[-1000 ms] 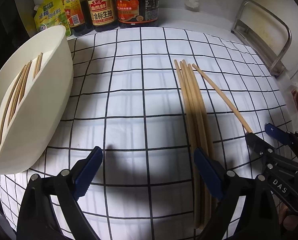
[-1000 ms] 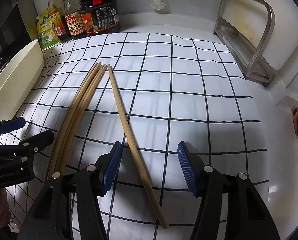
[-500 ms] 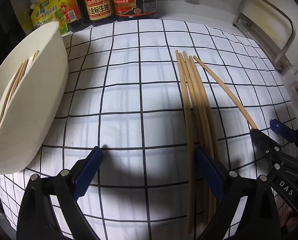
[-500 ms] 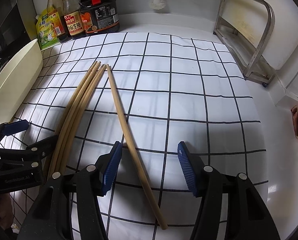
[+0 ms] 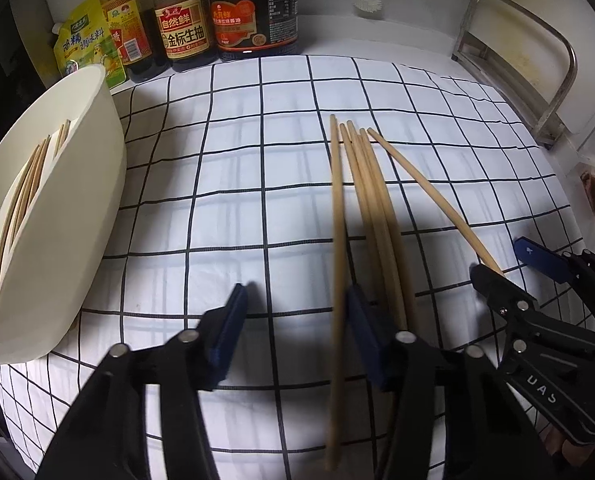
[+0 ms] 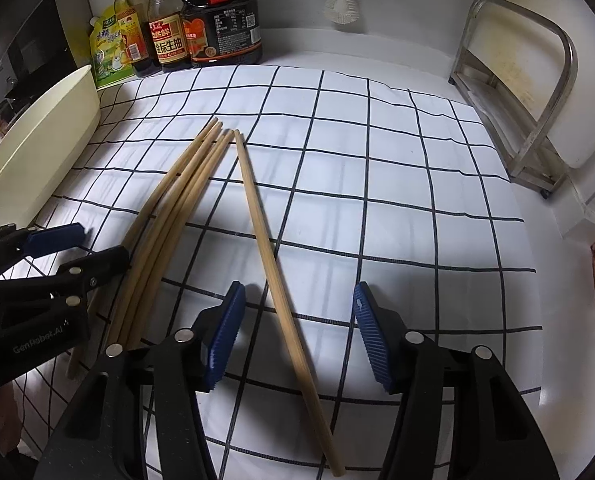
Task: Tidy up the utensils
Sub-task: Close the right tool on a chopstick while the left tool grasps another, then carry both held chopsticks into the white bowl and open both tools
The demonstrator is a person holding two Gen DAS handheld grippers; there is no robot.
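Surface: checked cloth (image 6: 377,200) | left gripper (image 5: 293,332) fingers closing around chopstick (image 5: 337,240) | right gripper (image 6: 297,332) fingers closing, straddling single chopstick (image 6: 273,268)

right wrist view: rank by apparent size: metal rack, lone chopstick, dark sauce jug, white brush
1. metal rack
2. lone chopstick, long but thin, and nearest the camera, so rack versus chopstick is unsure
3. dark sauce jug
4. white brush
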